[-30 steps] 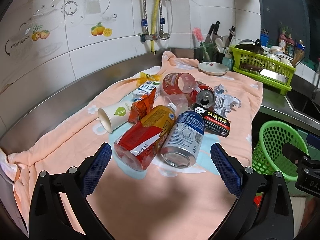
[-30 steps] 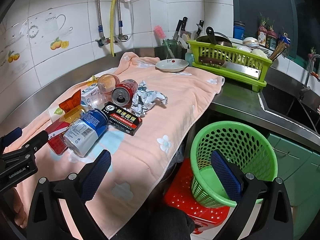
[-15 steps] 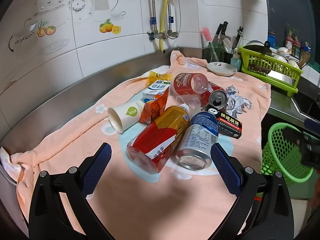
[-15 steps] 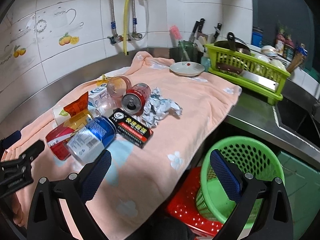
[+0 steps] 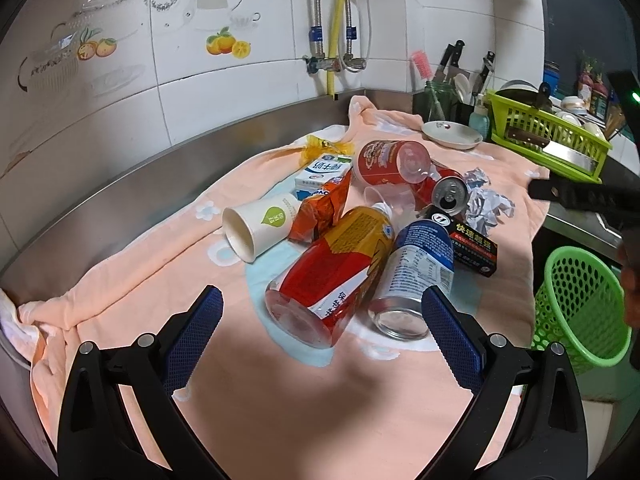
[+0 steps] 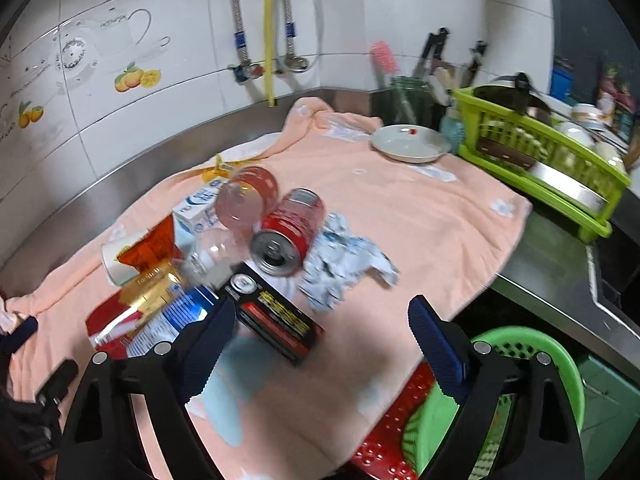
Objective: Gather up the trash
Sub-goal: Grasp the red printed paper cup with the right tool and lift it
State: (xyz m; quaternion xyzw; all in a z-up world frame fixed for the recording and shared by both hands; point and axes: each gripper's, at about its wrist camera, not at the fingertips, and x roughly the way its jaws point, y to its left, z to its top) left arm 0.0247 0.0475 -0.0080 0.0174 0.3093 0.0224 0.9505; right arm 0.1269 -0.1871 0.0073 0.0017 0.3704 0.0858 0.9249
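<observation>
Trash lies in a heap on a peach towel (image 5: 280,400): a red-and-yellow bottle (image 5: 332,272), a blue can (image 5: 416,276), a black box (image 5: 472,246), a red can (image 5: 448,196), crumpled paper (image 5: 486,208), a paper cup (image 5: 260,228), an orange wrapper (image 5: 320,216), a milk carton (image 5: 324,172). My left gripper (image 5: 320,328) is open and empty just before the bottle and blue can. My right gripper (image 6: 320,336) is open and empty above the black box (image 6: 280,320), near the red can (image 6: 288,228) and paper (image 6: 340,264). A green bin (image 5: 580,300) stands below the counter edge; it also shows in the right wrist view (image 6: 520,380).
A white plate (image 6: 410,142) and a green dish rack (image 6: 540,148) stand at the back right. A red stool (image 6: 396,432) sits under the bin. Tiled wall and pipes (image 5: 340,40) rise behind the steel counter (image 5: 120,200).
My right gripper has moved left and forward from over the bin to over the towel by the black box. My left gripper has shifted slightly closer to the bottle and blue can.
</observation>
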